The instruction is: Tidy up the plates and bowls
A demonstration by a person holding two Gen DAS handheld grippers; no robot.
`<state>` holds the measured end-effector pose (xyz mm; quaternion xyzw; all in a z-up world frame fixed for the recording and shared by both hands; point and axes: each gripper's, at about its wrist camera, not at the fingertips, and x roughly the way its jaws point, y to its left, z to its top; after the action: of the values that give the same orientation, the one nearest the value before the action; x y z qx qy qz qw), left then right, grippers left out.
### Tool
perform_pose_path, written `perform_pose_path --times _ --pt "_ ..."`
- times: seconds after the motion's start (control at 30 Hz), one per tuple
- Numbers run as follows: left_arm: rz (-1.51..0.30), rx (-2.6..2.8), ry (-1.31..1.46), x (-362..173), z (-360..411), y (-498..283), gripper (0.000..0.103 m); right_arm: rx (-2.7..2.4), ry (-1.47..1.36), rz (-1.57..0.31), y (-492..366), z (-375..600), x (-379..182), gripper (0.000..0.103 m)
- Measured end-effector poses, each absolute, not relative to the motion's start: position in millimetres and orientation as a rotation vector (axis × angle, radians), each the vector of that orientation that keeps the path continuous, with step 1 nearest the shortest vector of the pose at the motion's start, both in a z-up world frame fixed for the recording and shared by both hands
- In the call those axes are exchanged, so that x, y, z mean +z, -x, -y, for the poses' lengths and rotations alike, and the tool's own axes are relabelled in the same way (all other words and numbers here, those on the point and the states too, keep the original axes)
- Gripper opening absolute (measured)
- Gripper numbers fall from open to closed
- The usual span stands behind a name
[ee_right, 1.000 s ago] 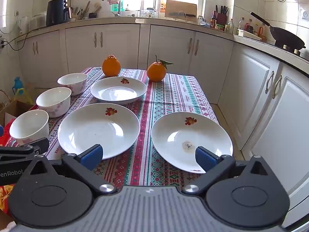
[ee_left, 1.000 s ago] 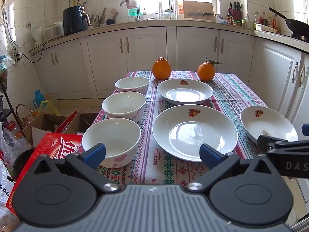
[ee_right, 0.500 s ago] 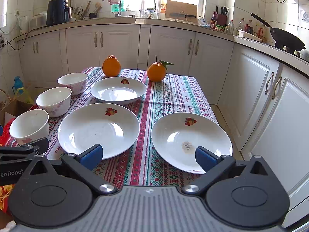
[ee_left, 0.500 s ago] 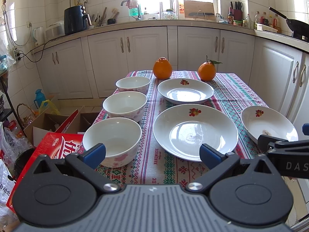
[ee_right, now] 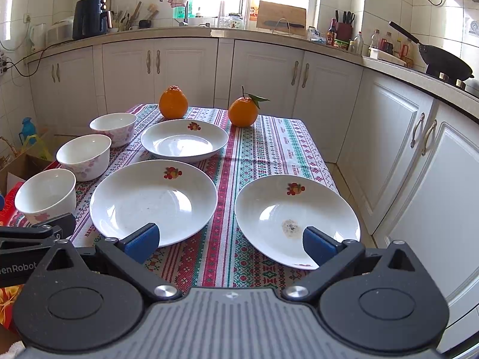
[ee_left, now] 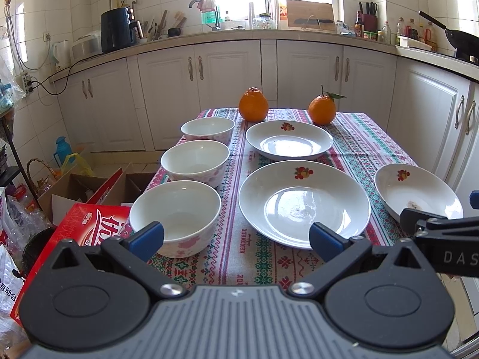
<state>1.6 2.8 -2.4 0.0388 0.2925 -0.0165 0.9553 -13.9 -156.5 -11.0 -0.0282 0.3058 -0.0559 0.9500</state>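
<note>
Three white bowls stand in a row on the table's left: near bowl (ee_left: 175, 214), middle bowl (ee_left: 194, 161), far bowl (ee_left: 207, 129). Three white plates lie to their right: a large near plate (ee_left: 304, 202), a far plate (ee_left: 289, 139) and a right plate (ee_right: 296, 218) with a dirty spot. My left gripper (ee_left: 236, 237) is open and empty, held before the near bowl and large plate. My right gripper (ee_right: 230, 239) is open and empty, held before the large plate (ee_right: 152, 199) and the right plate.
Two oranges (ee_left: 253, 104) (ee_left: 322, 109) sit at the table's far end. A red carton (ee_left: 74, 233) and open boxes stand on the floor to the left. White cabinets (ee_right: 419, 161) run along the back and right.
Both views have shifted very slightly; the grippers stay open and nothing on the table has moved.
</note>
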Motion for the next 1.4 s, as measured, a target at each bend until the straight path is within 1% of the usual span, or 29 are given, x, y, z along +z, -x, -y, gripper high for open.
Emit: perform_pose_path --times 1.4 --pt "-0.596 -0.027 -0.075 -3.4 -9.4 0.8 0.102 -0.115 0.073 -0.613 14.1 154.7 -8.5 0.103"
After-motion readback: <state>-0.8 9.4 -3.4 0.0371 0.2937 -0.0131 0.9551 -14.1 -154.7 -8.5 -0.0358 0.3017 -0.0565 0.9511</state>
